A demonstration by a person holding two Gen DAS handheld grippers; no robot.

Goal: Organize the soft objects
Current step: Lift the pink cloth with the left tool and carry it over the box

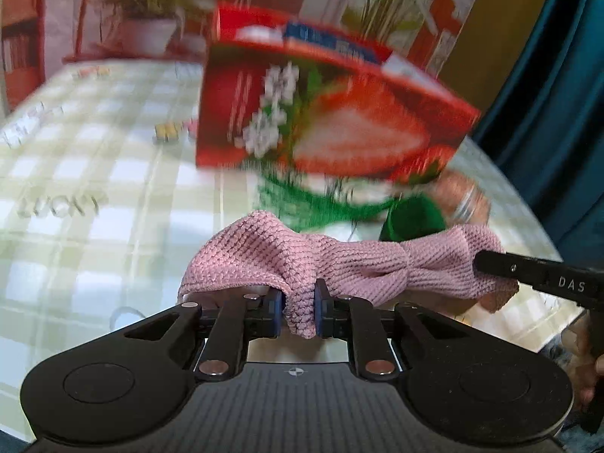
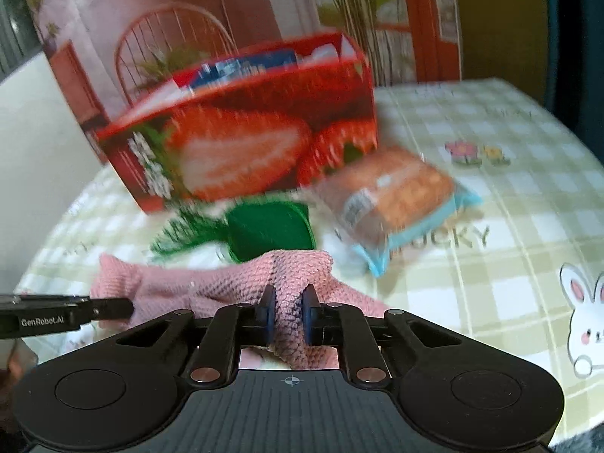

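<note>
Both tongs (image 1: pixel 298 311) (image 2: pixel 285 315) pinch pink cloth (image 1: pixel 339 260) ends.

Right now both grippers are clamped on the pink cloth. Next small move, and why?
Probably lift together and carry toward the strawberry box. The left gripper and right gripper each pinch a fold of the pink knit cloth, which hangs slack between them; the box's top is open, just behind.

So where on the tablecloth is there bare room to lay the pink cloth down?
Bare tablecloth lies left of the strawberry box, around the LUCKY print, and on the right between the wrapped bread and the bunny print. It is crowded ahead of the pink cloth: green fringed item, bread and box bunch together.
</note>
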